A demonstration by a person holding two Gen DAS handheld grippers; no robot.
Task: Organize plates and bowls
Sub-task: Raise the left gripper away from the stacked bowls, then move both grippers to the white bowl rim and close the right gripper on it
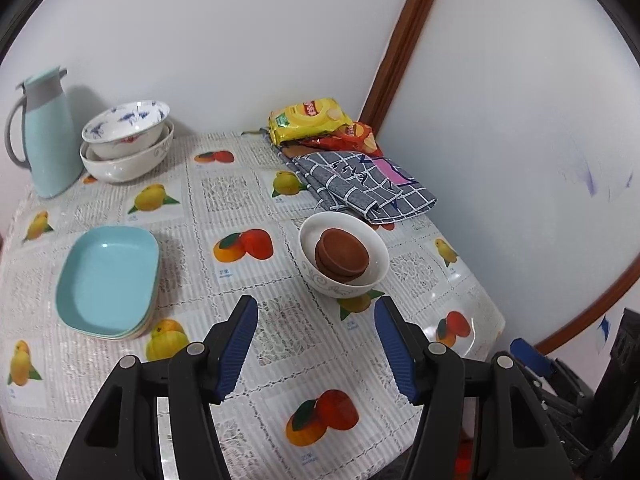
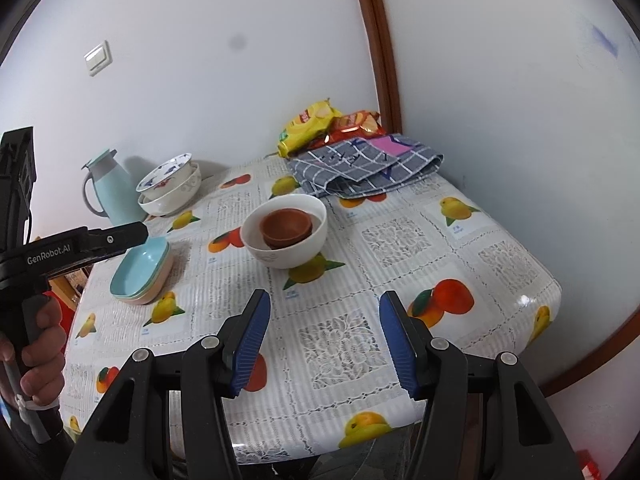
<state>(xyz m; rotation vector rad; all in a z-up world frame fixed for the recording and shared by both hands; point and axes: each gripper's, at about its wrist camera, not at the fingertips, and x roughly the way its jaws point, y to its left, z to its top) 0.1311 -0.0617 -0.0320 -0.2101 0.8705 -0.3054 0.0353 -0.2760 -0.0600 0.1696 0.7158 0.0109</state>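
Both grippers, left point(image 1: 316, 312) and right point(image 2: 324, 308), spread, empty, above tablecloth point(image 2: 400, 240). White bowl point(image 2: 286, 254) holding brown bowls point(image 2: 286, 226) sits mid-table ahead. My worry: one-sided rim pinch tips bowl, brown ones slide out.

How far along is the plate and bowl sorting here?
Mostly grouped: blue plates stacked, patterned bowls nested by the jug, brown bowls sitting in the white bowl. In hand: nothing; left claw and right claw are open and empty. Possibly left: moving the white bowl toward the other bowls.
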